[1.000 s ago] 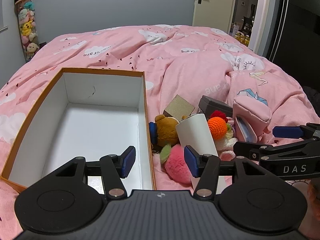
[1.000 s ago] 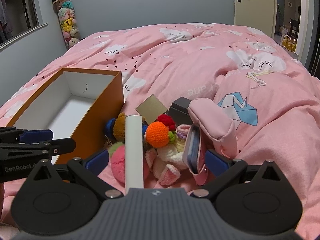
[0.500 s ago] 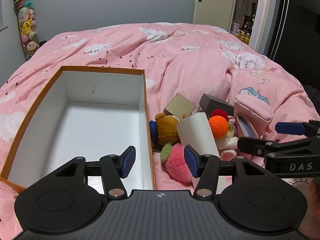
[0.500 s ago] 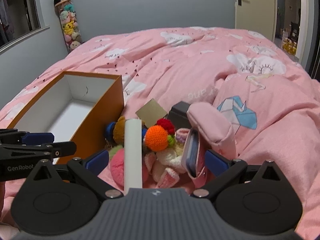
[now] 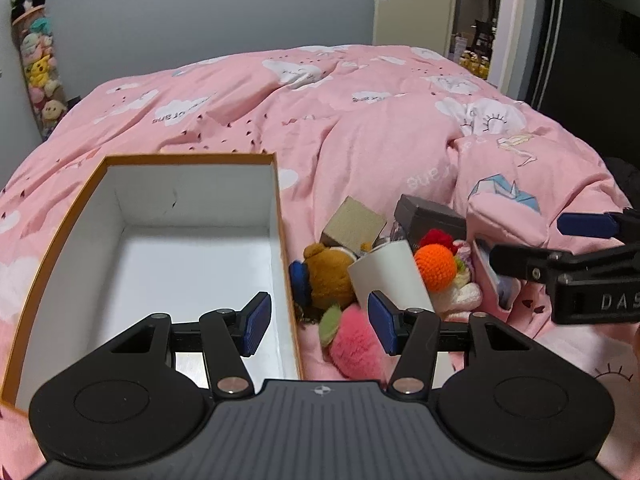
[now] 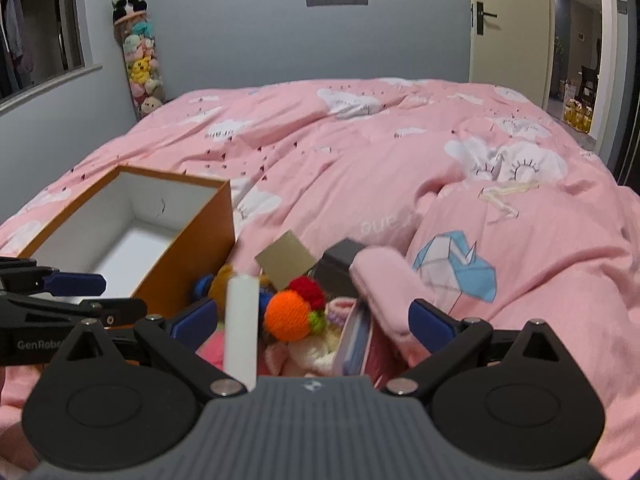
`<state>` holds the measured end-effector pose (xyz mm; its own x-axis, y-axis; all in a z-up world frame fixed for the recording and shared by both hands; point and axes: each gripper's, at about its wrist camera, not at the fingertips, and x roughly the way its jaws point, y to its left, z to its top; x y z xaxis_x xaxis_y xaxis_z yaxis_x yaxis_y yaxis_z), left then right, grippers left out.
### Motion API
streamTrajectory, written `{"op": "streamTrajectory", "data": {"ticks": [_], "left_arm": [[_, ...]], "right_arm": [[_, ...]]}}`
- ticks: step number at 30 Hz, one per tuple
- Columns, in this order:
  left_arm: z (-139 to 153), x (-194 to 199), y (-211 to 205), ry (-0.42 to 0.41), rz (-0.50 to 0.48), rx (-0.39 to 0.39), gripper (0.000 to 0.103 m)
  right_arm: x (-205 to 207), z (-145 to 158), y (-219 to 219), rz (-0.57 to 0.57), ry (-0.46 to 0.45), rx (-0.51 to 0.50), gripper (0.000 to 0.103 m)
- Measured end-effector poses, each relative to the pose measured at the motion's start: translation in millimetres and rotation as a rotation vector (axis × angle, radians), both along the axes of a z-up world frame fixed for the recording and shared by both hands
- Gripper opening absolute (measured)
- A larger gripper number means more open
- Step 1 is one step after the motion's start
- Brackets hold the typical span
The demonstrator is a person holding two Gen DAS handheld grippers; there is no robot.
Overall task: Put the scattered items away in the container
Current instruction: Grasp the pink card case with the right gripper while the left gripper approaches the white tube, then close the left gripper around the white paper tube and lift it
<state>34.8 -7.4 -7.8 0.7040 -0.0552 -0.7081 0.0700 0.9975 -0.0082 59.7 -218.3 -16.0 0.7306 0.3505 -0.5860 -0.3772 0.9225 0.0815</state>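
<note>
An orange cardboard box with a bare white inside lies on the pink bed, also in the right wrist view. Beside its right wall sits a pile: a brown plush, a white tube, an orange crochet ball, a pink fuzzy ball, a tan cube, a dark grey box and a pink pouch. My left gripper is open, straddling the box's right wall. My right gripper is open wide just before the pile, nothing touching its pads.
The pink duvet is rumpled, with a raised fold behind the pouch. A tall holder of plush toys stands against the grey wall at the left. An open door is at the far right. My left gripper shows at the left edge.
The right gripper has tipped up slightly, so the pile sits lower in its view. The left gripper has stayed put. Both remain open and no item has moved.
</note>
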Motion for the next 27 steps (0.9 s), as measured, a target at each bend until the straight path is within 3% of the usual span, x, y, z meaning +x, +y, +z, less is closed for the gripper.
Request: {"op": "streamTrajectory", "data": {"ticks": [5,7,12,18,27], "left_arm": [[4,10,-2,-0.005,-0.036,-0.023,0.063],[5,12,-6,-0.004,-0.067,-0.036,0.058],[3,20,-23,0.051,-0.147,-0.099,0.053],[-21,36,-49,0.177,-0.154,-0.095,0.052],[-49,51,-51,0.282,-0.102,-0.146,0.058]], "right_arm": [[10,-2,-7,0.0,0.002,-0.028,0.069],[13,-6,-11,-0.003,0.022,-0.03,0.053],[14,-12,-24,-0.031,0.033,-0.041,0.038],[5,-16,-25,0.051,0.101,-0.014,0.038],[13,-52,-18,0.065,0.201,-0.093,0.044]]}}
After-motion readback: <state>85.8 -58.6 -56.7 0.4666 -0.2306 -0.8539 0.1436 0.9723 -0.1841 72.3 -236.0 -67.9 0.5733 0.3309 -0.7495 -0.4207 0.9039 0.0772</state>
